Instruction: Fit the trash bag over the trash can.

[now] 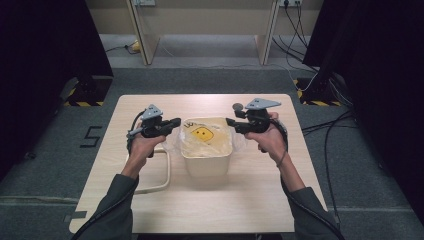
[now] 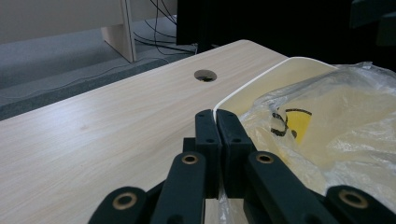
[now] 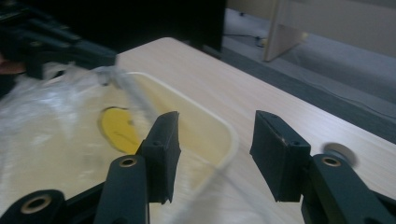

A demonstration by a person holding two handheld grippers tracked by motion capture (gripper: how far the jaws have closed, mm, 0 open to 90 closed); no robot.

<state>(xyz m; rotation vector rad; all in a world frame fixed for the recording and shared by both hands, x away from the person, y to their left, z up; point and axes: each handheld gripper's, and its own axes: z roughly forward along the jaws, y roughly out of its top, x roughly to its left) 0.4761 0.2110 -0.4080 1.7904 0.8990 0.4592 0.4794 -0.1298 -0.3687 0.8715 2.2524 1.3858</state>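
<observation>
A clear plastic bag [image 1: 206,137] lines a cream plastic bin [image 1: 206,162] at mid-table; the left gripper [image 2: 217,122] pinches the bag's edge at the rim; the right gripper [image 3: 212,140], jaws spread, should re-pinch the opposite edge squarely before pulling.

1. The left black two-jaw tongs [image 2: 218,122] rise from the bottom edge, jaws pressed together on the edge of the clear crinkled plastic bag [image 2: 345,112].
2. The bag, bearing a yellow printed mark [image 2: 299,125], lines the cream plastic bin [image 2: 261,83] at right.
3. The pale wood-grain bench [image 2: 102,130] has a round cable hole [image 2: 205,75].
</observation>
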